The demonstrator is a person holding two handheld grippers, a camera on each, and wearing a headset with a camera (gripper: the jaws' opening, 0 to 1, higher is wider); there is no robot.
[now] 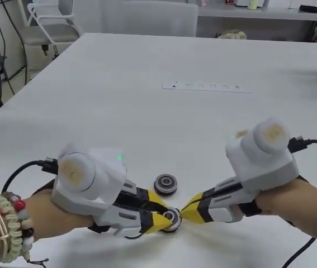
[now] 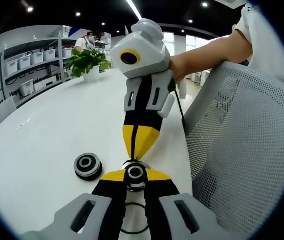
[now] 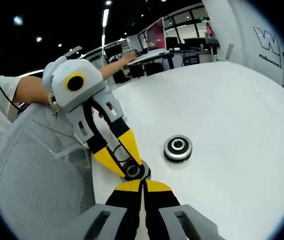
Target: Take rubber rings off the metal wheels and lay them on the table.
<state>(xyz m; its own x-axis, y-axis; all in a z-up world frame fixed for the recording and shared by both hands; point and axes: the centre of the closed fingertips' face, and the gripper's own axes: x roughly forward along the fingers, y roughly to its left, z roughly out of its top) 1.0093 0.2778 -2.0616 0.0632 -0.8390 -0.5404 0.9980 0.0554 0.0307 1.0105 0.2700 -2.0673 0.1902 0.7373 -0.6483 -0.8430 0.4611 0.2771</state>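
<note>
At the near edge of the white table [image 1: 147,111]: both grippers meet on one metal wheel [image 1: 172,216].
Left gripper [image 1: 165,220] clamps this wheel between its yellow tips. Right gripper [image 1: 185,212] has its jaws pressed together, tips touching the wheel's rim; cannot tell whether rubber is pinched. Second wheel [image 1: 165,184] lies flat just behind, apart from both, with a black rubber ring [image 2: 77,169] around it.

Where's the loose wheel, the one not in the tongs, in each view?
Head view: loose wheel low centre, just beyond the gripped wheel.
Left gripper view: lower left.
Right gripper view: just right of centre.
Shared landmark: the gripped wheel, low centre in the left and right gripper views.
</note>
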